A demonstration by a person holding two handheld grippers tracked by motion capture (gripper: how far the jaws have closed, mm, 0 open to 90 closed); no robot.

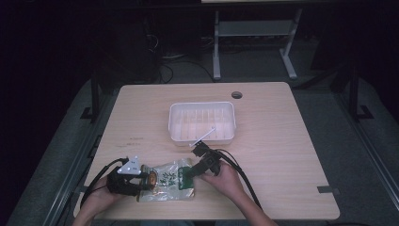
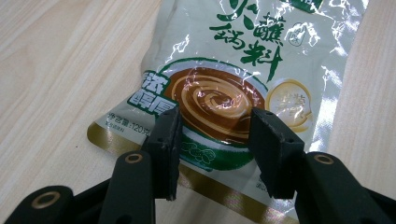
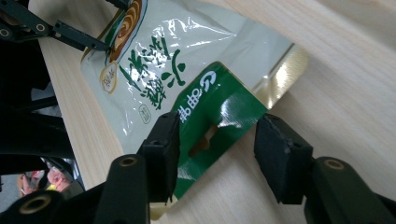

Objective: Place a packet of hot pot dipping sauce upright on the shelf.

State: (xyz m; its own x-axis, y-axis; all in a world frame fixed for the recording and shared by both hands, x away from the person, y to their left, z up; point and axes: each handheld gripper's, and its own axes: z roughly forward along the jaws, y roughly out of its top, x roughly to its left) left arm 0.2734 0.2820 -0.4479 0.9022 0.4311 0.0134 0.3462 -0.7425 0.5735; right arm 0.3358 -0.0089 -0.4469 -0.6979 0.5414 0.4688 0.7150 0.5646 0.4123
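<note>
Glossy, crinkled plastic sauce pouch [image 2: 233, 79] on a smooth matt wood-grain table [image 1: 282, 141].

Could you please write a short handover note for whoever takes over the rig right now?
Left gripper: shut on the pouch's bottom end, pinning it to the table.
Right gripper: open, jaws straddling the pouch's green top flap, not yet pressing.
Pouch lies flat near the table's front edge; white tray sits behind it.
Done: pouch held and reached.
Left: probably grip the flap and open it.
</note>
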